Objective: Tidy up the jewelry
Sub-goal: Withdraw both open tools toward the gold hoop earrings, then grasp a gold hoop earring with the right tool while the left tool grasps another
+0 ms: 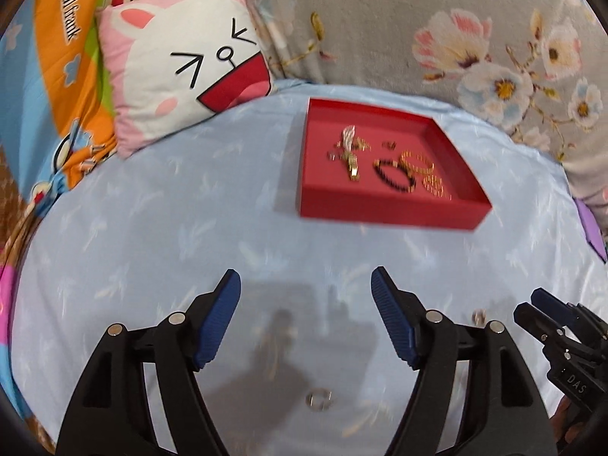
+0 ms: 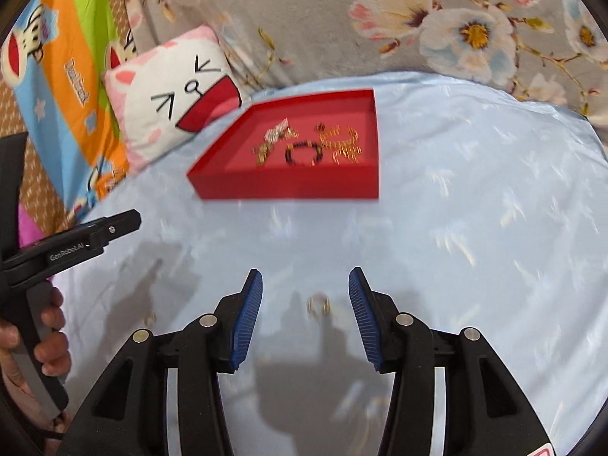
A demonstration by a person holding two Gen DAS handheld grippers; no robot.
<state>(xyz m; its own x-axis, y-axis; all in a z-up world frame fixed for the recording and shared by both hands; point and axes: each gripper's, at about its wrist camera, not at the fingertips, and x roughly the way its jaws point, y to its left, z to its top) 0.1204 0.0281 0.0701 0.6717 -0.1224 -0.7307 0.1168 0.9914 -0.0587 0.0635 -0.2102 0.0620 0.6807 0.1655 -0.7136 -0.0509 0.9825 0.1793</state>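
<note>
Both grippers, left (image 1: pixel 306 285) and right (image 2: pixel 306 283), hung with jaws apart and empty above rings (image 2: pixel 318 304) on the bed (image 1: pixel 171 209); the red tray (image 1: pixel 391 209) at twelve o'clock already gathered bracelets (image 1: pixel 393 176).

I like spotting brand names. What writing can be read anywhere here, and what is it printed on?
"GenRobot.AI": on the left gripper, seen from the right wrist view.
"DAS": on the right gripper, seen from the left wrist view; it may be part of a longer word.
"Daul frank": on the orange striped bedding.
Small red mark at the right wrist view's bottom corner: cut off, unreadable.
</note>
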